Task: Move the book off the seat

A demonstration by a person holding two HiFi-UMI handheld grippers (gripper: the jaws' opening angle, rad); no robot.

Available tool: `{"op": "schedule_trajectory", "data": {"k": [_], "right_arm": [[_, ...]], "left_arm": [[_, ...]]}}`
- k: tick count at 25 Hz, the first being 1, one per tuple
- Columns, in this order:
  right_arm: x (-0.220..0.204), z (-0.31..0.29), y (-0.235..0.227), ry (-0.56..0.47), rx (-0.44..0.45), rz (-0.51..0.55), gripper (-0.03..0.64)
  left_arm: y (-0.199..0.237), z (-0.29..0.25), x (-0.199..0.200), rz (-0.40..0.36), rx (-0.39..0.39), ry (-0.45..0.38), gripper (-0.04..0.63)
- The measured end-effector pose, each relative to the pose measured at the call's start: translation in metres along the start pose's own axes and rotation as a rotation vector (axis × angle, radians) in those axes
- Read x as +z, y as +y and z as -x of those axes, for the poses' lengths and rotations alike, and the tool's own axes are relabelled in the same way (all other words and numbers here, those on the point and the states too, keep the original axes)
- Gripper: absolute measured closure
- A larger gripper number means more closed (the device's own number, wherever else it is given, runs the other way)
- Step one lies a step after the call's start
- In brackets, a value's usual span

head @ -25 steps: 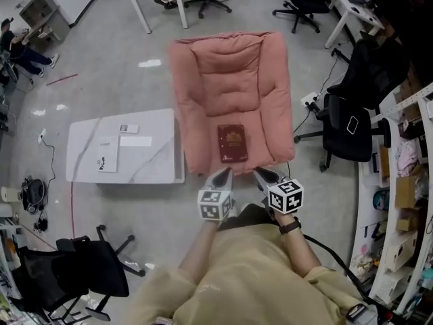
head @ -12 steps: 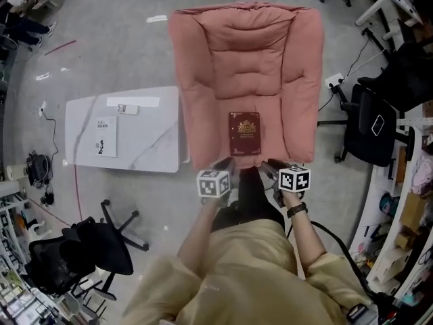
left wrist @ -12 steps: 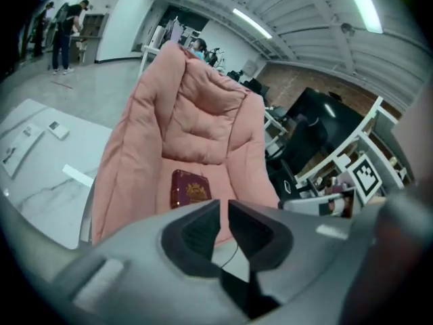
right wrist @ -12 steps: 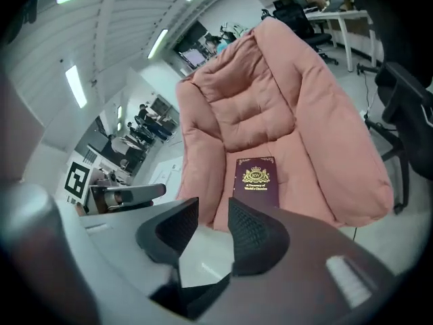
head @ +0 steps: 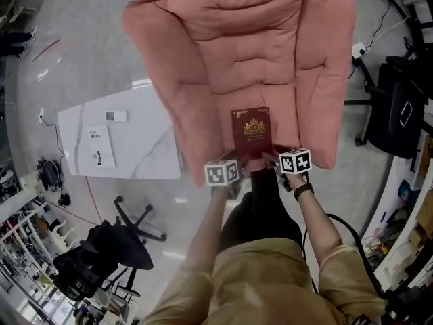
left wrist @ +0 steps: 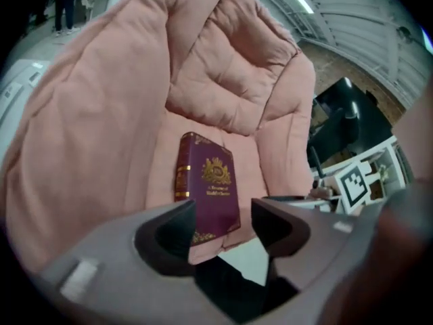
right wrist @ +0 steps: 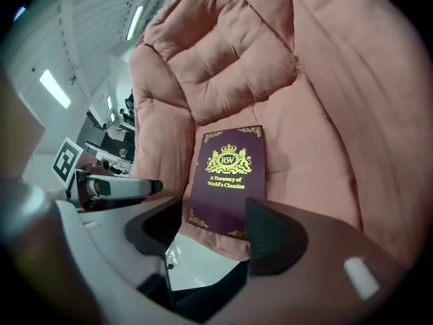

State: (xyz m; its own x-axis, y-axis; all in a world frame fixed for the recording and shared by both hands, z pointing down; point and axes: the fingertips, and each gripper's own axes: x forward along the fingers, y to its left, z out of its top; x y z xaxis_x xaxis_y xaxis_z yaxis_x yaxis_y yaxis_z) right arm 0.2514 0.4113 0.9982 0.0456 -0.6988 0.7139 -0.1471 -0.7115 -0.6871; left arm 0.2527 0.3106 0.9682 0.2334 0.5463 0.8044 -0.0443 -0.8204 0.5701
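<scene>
A maroon book [head: 252,131] with gold print lies flat on the seat of the pink cushioned armchair [head: 203,59], near the seat's front edge. My left gripper [head: 237,177] and right gripper [head: 270,161] hover side by side just short of the book's near edge. In the left gripper view the book [left wrist: 207,188] lies just beyond the left gripper [left wrist: 223,215]. In the right gripper view the book [right wrist: 230,175] lies just beyond the right gripper [right wrist: 215,215]. Both pairs of jaws have just been opening, and neither pair touches the book.
A low white table [head: 135,141] with a booklet [head: 100,146] stands left of the armchair. One black office chair [head: 101,256] is at the lower left, another [head: 399,114] at the right. The person's legs are against the seat's front.
Both grippers have dropped and moved forward to the seat's front edge, close to the book. Their jaws have opened. The armchair now fills more of the head view.
</scene>
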Motion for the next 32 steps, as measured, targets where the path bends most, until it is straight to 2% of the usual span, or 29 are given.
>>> {"op": "schedule_trajectory", "data": {"k": [3,4,7,10,13,16,19,26,32], "right_arm": [[0.011,-0.027,-0.028,0.011,-0.017,0.020,0.274],[0.016,-0.035,-0.037,0.007,-0.024,0.031,0.265],[0.022,-0.053,-0.059,-0.003,-0.034,0.057,0.249],[0.025,-0.069,-0.068,0.014,-0.027,0.131,0.259],[0.019,-0.084,-0.069,0.057,0.000,0.166,0.269],[0.014,-0.094,-0.071,0.061,0.038,0.117,0.302],[0.012,-0.098,-0.074,0.039,0.070,0.078,0.307],[0.014,-0.089,-0.073,0.022,0.095,0.045,0.337],[0.029,-0.060,-0.042,-0.031,0.065,0.073,0.337]], "left_arm": [[0.015,-0.035,0.005,0.022,0.012,0.026,0.272],[0.020,-0.045,0.008,0.022,0.013,0.026,0.260],[0.034,-0.068,0.013,0.055,0.013,0.016,0.252],[0.047,-0.084,0.018,0.105,0.010,0.003,0.252],[0.058,-0.093,0.017,0.131,0.027,-0.003,0.263],[0.069,-0.099,0.014,0.128,0.071,-0.010,0.302],[0.078,-0.100,0.013,0.110,0.115,-0.025,0.362],[0.074,-0.094,0.011,0.111,0.110,-0.045,0.374],[0.053,-0.062,0.023,0.145,0.095,-0.105,0.376]]}}
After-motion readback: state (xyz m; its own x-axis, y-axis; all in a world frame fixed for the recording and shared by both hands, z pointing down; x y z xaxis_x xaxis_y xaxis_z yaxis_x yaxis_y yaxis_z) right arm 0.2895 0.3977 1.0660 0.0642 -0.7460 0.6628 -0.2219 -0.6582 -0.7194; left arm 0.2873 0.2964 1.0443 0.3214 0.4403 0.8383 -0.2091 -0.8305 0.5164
